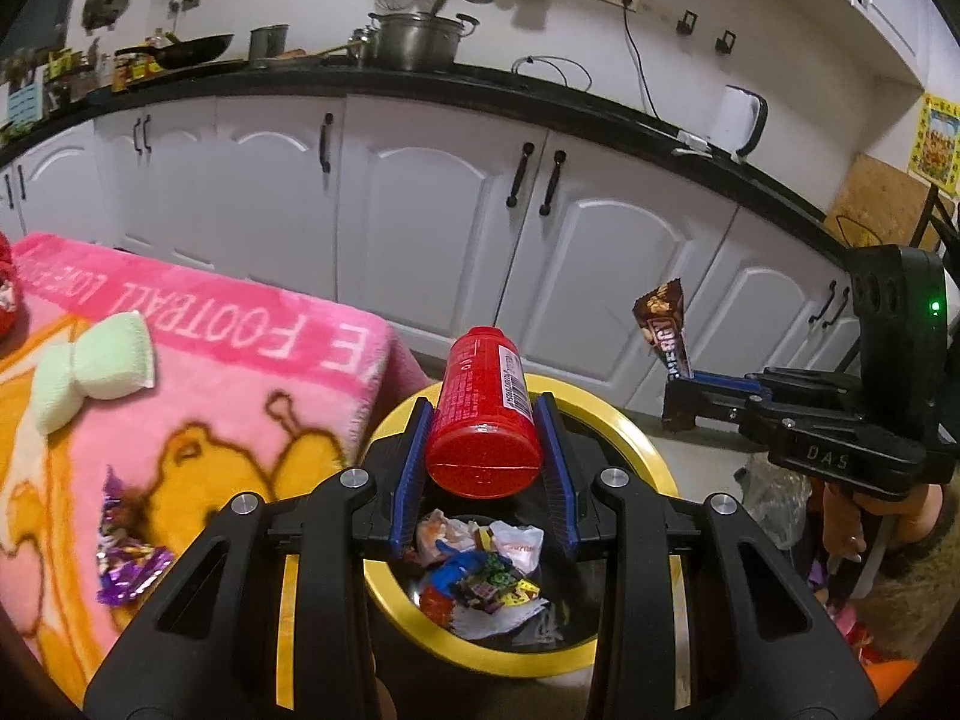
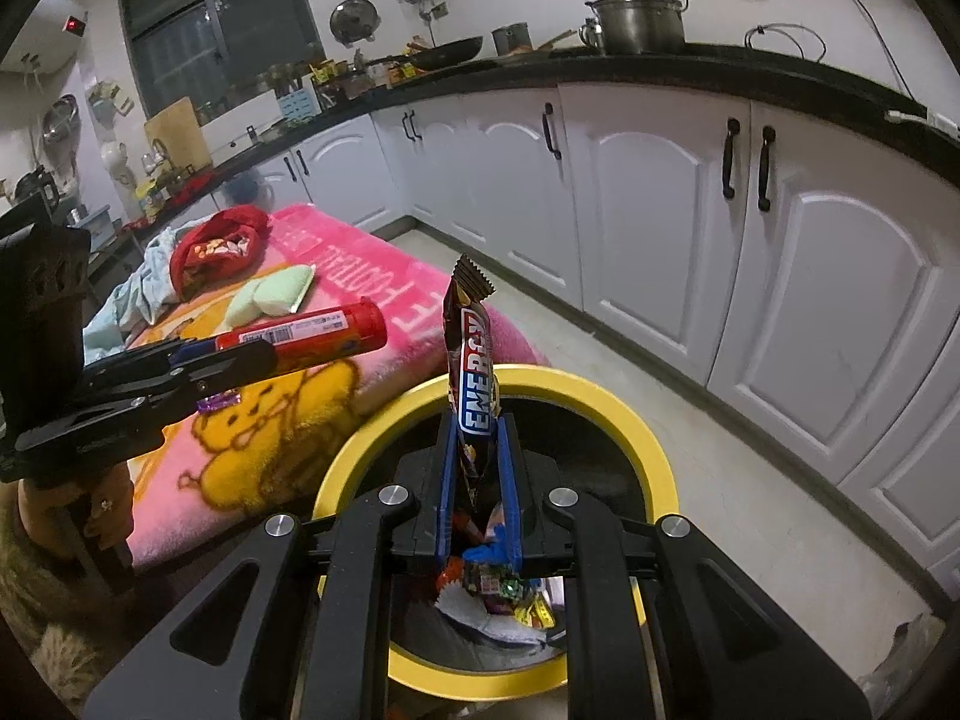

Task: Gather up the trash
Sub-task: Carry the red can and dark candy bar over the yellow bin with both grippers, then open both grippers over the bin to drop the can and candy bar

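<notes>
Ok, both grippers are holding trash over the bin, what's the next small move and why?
Probably open the left gripper: its jaws hold the red tube directly above the yellow-rimmed bin, so it should drop in with the wrappers.

Pink blanket [image 1: 198,360] (bear print, "FOOTBALL" lettering) bearing pale-green sponge [image 1: 90,369]. Behind: white cabinets [image 1: 420,210], black countertop [image 1: 540,90], steel stockpot [image 1: 420,39], wok [image 1: 180,51], white kettle [image 1: 741,120].
</notes>
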`<state>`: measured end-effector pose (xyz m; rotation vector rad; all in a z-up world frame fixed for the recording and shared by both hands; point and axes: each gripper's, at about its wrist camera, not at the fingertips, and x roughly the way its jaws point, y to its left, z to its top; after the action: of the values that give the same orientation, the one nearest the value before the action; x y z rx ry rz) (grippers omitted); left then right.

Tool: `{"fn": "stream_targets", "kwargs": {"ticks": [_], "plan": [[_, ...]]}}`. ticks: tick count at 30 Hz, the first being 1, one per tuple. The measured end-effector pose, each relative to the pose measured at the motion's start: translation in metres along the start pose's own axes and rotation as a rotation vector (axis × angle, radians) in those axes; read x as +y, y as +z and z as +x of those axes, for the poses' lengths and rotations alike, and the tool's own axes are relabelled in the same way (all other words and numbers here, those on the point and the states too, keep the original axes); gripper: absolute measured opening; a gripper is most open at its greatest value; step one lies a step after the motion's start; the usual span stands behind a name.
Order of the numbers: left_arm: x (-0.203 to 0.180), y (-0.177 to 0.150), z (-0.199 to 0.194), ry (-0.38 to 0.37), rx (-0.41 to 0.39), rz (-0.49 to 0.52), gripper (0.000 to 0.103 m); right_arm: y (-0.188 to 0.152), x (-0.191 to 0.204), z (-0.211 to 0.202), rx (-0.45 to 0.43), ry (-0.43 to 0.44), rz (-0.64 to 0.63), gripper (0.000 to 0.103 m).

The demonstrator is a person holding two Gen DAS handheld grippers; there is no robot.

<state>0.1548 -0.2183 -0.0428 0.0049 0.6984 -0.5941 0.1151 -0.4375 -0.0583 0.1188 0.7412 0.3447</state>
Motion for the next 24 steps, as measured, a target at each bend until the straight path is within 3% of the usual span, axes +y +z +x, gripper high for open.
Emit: {"fn": "stream_targets", "kwargs": {"ticks": [24], "plan": [[0.002, -0.020, 0.046, -0.031, 0.112, -0.023, 0.028, -0.036, -0.022, 0.039, 0.119, 0.027, 0.075, 0.017]]}}
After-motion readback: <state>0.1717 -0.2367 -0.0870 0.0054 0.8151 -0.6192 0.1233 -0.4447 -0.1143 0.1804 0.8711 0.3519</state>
